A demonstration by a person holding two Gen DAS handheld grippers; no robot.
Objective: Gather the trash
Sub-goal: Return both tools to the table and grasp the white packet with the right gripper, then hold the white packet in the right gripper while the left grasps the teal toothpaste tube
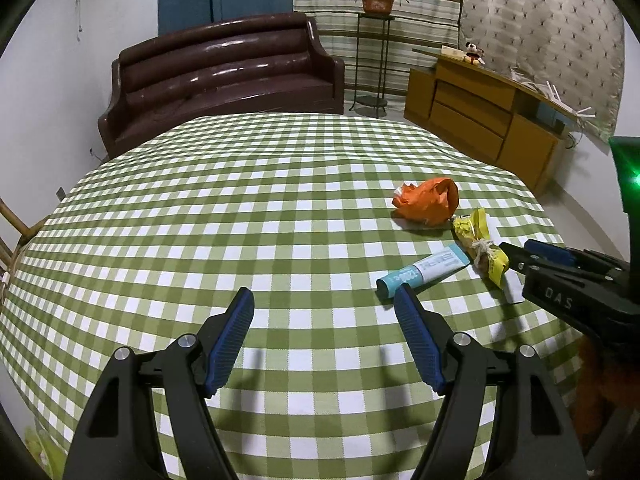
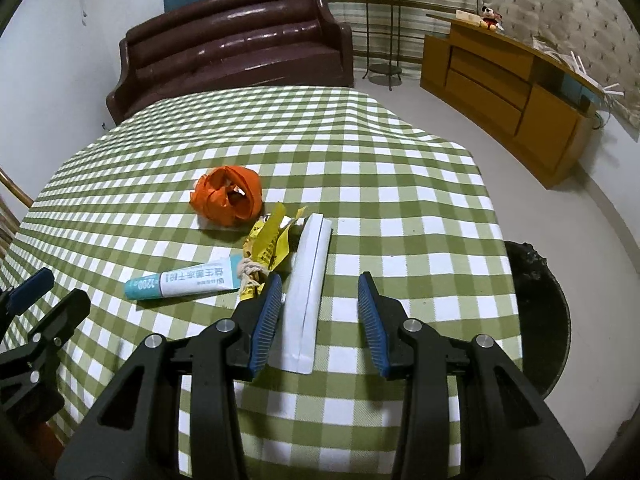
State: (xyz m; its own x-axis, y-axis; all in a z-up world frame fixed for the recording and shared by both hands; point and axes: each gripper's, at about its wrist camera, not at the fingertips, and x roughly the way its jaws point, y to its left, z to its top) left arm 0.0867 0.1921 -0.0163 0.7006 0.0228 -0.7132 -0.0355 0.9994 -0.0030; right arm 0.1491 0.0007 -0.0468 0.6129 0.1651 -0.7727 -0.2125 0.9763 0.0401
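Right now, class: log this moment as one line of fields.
left gripper: open, empty | right gripper: open over white packet | on table: orange wrapper, yellow wrapper, tube

A brown sofa stands behind the checked tablecloth, beside a wooden cabinet.

On the table in front of you, take the tube as your landmark. The crumpled wrapper lies behind it, apart from it. The tied packet touches the tube's right end, and the flat sachet lies just right of that packet. Beyond the table, behind the tube, stands the sofa; the cabinet stands far right of it.
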